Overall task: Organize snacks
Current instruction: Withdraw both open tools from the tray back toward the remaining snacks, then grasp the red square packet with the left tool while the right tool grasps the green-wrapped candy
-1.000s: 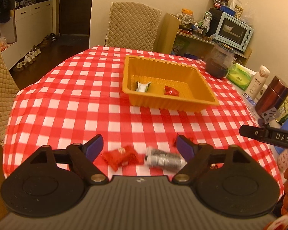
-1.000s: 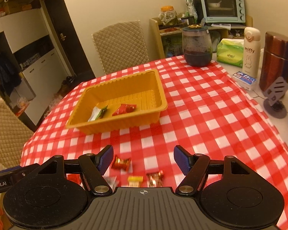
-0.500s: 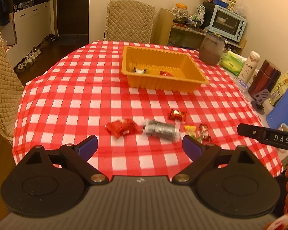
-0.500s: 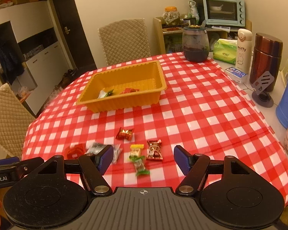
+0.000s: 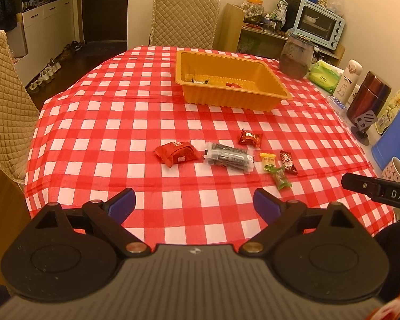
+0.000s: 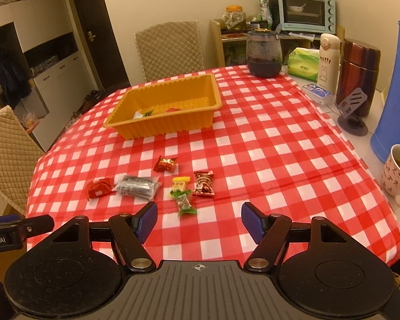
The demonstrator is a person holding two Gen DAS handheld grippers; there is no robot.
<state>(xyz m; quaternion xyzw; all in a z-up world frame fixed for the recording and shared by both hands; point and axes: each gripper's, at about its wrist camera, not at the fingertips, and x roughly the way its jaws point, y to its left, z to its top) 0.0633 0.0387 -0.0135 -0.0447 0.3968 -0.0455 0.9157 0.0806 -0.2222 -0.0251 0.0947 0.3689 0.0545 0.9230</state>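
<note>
An orange tray (image 5: 276,90) (image 6: 173,125) stands mid-table on the red checked cloth, with a few wrapped snacks inside. Several loose snacks lie nearer me: a red packet (image 5: 177,154) (image 6: 100,188), a dark clear-wrapped pack (image 5: 228,156) (image 6: 137,185), a small red candy (image 5: 250,138) (image 6: 166,164), a yellow candy (image 5: 268,160) (image 6: 180,184), a green candy (image 5: 280,178) (image 6: 185,202) and a brown candy (image 5: 288,158) (image 6: 204,184). My left gripper (image 5: 194,204) is open and empty, near the table's front edge. My right gripper (image 6: 198,220) is open and empty, just short of the green candy.
On the right edge stand a dark jar (image 6: 264,53), tissue pack (image 6: 304,61), white bottle (image 6: 328,58), brown flask (image 6: 358,72), blue jug (image 6: 394,93) and a mug (image 6: 397,176). Padded chairs (image 5: 184,21) (image 5: 5,101) stand behind and to the left.
Both grippers have pulled back and up from the table; the snacks now lie well ahead of the fingers. Both stay open and empty. No snack has moved.
</note>
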